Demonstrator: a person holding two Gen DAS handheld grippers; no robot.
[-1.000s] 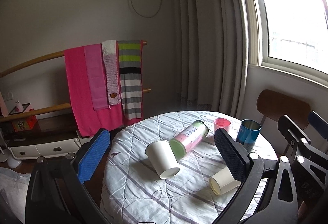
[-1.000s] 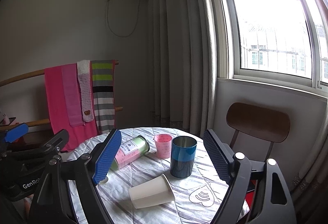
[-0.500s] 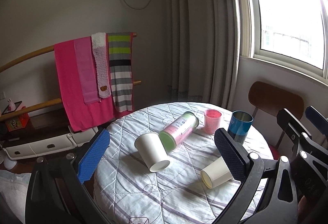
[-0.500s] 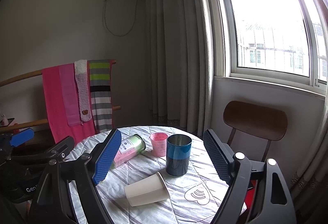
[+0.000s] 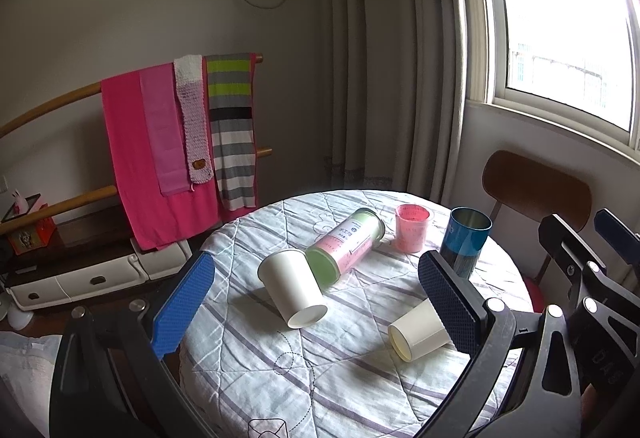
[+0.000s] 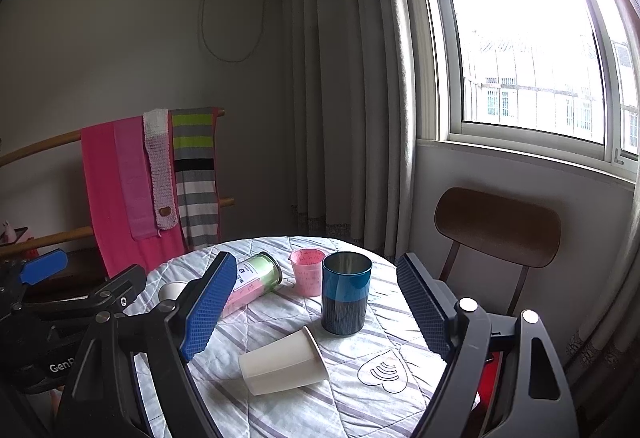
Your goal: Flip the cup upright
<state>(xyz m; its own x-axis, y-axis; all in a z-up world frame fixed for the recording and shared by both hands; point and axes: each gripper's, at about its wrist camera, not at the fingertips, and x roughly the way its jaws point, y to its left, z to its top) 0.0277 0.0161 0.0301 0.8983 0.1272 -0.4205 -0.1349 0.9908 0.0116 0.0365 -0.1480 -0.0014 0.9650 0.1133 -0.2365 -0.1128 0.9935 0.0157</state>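
Paper cup [image 6: 282,362] lies sideways near the surface's [image 6: 400,408] front edge. Both tongs, left tongs [image 5: 316,302] and right tongs [image 6: 316,312], are wide open and empty: pinch the wall lightly mid-body, rotate upright.

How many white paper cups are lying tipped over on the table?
2. One white cup lies beside the green-and-pink canister; the other white cup lies near the front, by the blue tin. None seem hidden.

Paper cup [image 6: 282,362] lies tipped (rim rightward) between wide-apart jaws — table [image 6: 360,410].
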